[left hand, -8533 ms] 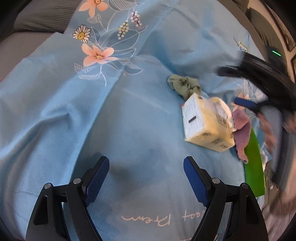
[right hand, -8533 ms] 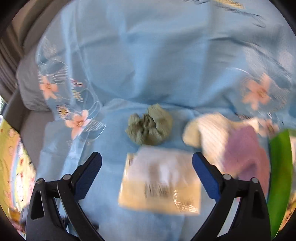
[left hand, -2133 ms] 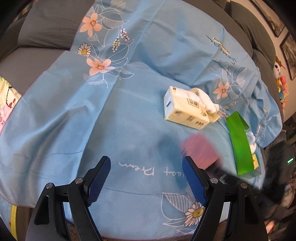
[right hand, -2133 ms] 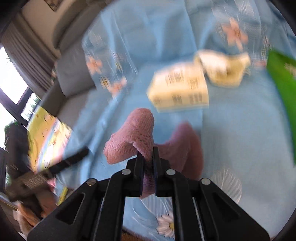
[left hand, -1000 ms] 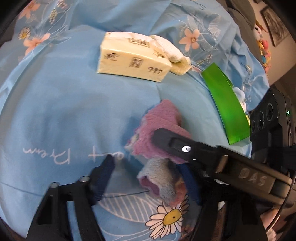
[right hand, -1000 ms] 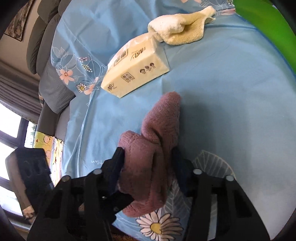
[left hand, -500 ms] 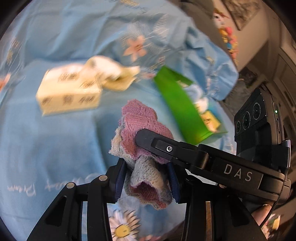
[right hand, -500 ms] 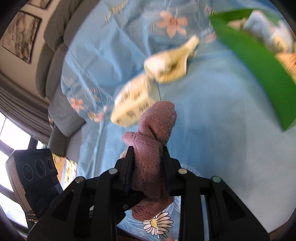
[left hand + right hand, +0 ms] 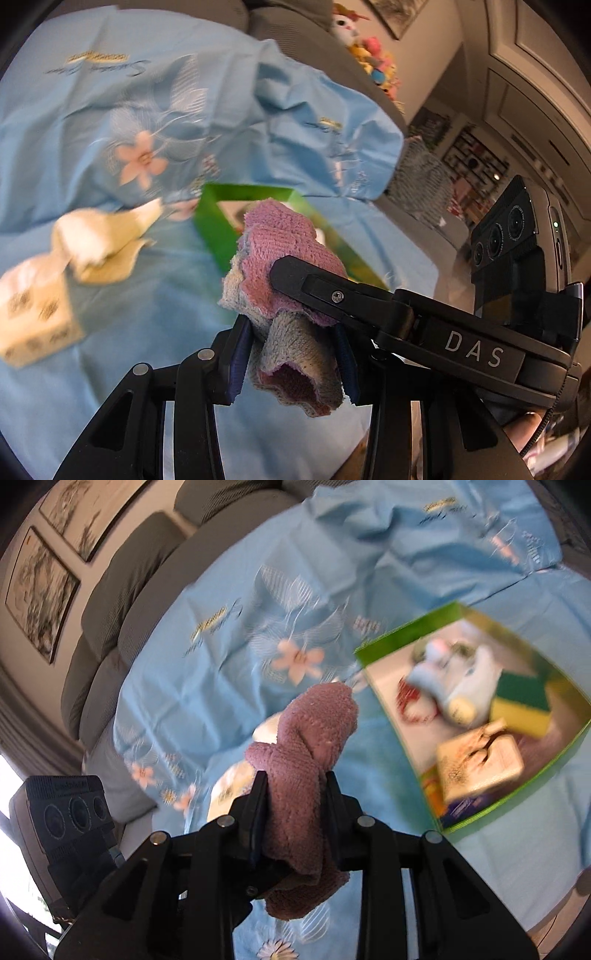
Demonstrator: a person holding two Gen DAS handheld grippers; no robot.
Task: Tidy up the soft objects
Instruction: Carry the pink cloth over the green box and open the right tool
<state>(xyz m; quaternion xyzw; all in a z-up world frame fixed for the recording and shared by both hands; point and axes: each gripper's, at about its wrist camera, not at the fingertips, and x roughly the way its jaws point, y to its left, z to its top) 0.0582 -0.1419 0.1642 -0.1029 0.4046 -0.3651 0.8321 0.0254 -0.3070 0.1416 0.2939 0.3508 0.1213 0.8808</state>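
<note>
Both grippers are shut on the same pink towel (image 9: 284, 243), held up in the air above the blue flowered sheet (image 9: 92, 118). My left gripper (image 9: 293, 356) clamps its lower folded end. My right gripper (image 9: 293, 794) clamps the towel (image 9: 314, 734) from the other side; its finger crosses the left wrist view. A green box (image 9: 402, 734) lies on the sheet to the right in the right wrist view, holding a blue plush toy (image 9: 454, 683), a yellow-green sponge (image 9: 521, 701) and a tissue pack (image 9: 480, 764). The green box (image 9: 216, 225) shows partly behind the towel.
A cream cloth (image 9: 99, 240) and a tissue pack (image 9: 33, 310) lie on the sheet at the left. Grey sofa cushions (image 9: 122, 590) stand behind the sheet. Plush toys (image 9: 369, 55) sit on the sofa back. The sheet's front edge is near.
Both grippers have lifted the pink towel higher and swung right toward the green box. The box interior now shows in the right wrist view.
</note>
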